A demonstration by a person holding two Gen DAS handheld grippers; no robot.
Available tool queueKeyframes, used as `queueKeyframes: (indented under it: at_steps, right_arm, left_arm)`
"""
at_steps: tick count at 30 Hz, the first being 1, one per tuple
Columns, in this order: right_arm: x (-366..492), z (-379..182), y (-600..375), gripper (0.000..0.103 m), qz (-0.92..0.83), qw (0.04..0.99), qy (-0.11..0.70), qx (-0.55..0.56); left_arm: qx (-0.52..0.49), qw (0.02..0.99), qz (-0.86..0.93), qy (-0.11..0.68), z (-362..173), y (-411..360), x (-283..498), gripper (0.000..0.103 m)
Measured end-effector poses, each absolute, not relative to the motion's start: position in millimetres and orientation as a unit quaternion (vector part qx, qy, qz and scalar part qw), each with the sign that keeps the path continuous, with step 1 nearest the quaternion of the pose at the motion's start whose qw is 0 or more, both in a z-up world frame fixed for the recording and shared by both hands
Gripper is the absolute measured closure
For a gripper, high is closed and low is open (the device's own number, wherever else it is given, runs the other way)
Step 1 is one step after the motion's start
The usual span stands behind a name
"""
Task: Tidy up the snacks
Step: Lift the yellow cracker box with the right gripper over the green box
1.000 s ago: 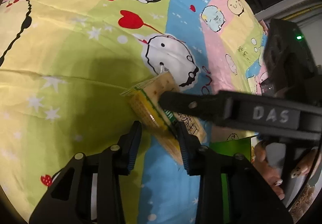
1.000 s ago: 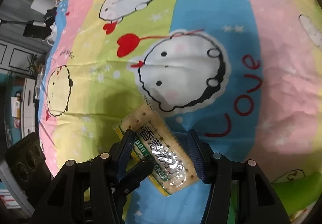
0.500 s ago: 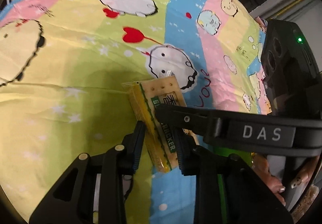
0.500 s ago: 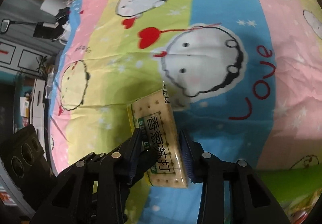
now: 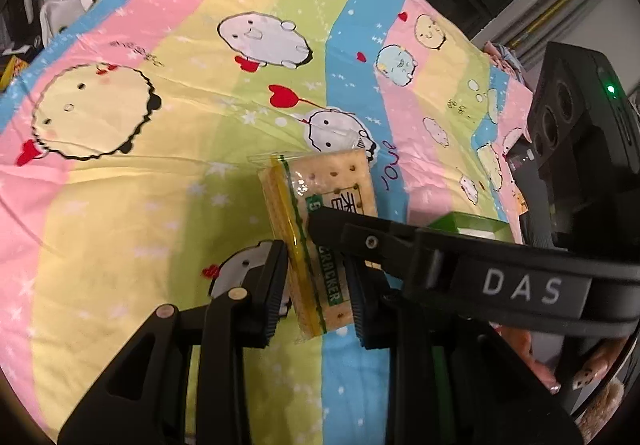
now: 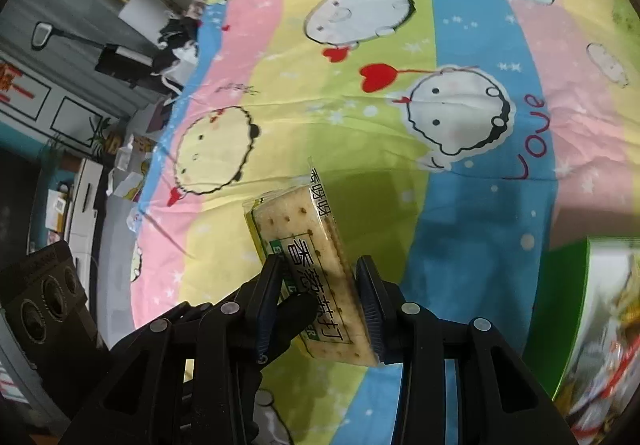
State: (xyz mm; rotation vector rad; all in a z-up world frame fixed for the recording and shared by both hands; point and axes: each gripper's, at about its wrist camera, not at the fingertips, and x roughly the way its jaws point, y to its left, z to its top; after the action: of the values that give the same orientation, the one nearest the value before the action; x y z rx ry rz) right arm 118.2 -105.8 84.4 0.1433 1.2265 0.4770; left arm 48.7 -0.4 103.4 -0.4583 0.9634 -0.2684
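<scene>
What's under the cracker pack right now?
Only the cartoon bedsheet, shadowed beneath. The cracker pack is lifted, pinched by both hand-held grippers; its underside is hidden.

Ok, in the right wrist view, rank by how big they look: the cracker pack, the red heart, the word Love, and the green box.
1. green box, though cut off and near the camera
2. cracker pack, also near
3. Love
4. red heart

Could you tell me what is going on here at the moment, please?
A person is sorting snacks over a cartoon-print bedsheet. Both handheld grippers are closed on one clear pack of crackers, held above the sheet: the right gripper and the left gripper each pinch it. A green snack box sits at the right edge.
</scene>
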Motion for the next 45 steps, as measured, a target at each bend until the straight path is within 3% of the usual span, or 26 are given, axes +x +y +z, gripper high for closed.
queueKeyframes:
  at_steps: [22, 45]
  right_arm:
    - [-23.5, 187.3, -157.2, 0.061, 0.187, 0.894, 0.393, 0.106]
    - [-63.1, 168.9, -285.8, 0.061, 0.088, 0.905, 0.359, 0.211]
  left_arm:
    - [-0.137, 0.902, -0.21, 0.351, 204.0, -48.4, -48.3, 0.076]
    - [-0.056, 0.873, -0.313, 0.37, 194.0, -171.0, -51.9, 0.075]
